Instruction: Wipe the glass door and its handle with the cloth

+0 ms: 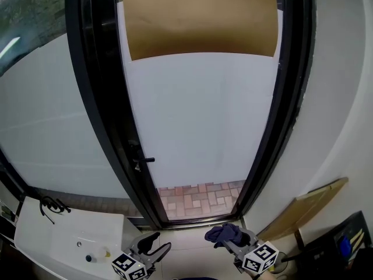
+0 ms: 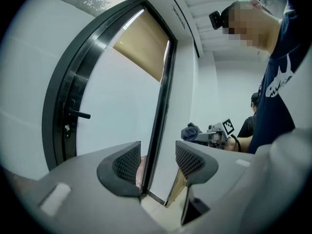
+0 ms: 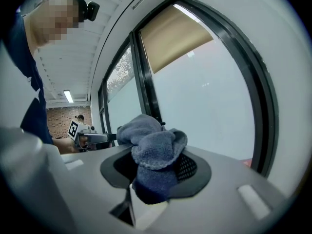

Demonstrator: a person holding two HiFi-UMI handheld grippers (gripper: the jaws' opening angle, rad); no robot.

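**Cloth gripped in the right jaws, door not yet touched**

The person stands facing the glass door [image 1: 198,115], with both grippers held low in front of it. The right gripper [image 3: 156,165] has its jaws closed on a bunched blue-grey cloth [image 3: 155,147]. The cloth fills the gap between the jaws and bulges up above their tips.

The left gripper [image 2: 157,167] carries nothing. Its jaws stand partly apart, and only the door's dark frame and a bit of floor show through the gap.

Neither gripper touches the door. The cloth hangs near the door's bottom right corner, well apart from the black lever handle [image 1: 143,158] on the left stile.

The pane is frosted white. A brown sheet [image 1: 198,16] covers its top, and a clear strip at the foot shows brick paving [image 1: 198,197]. A white basin [image 1: 64,238] sits to the lower left, and a board [image 1: 312,206] leans on the wall to the right.
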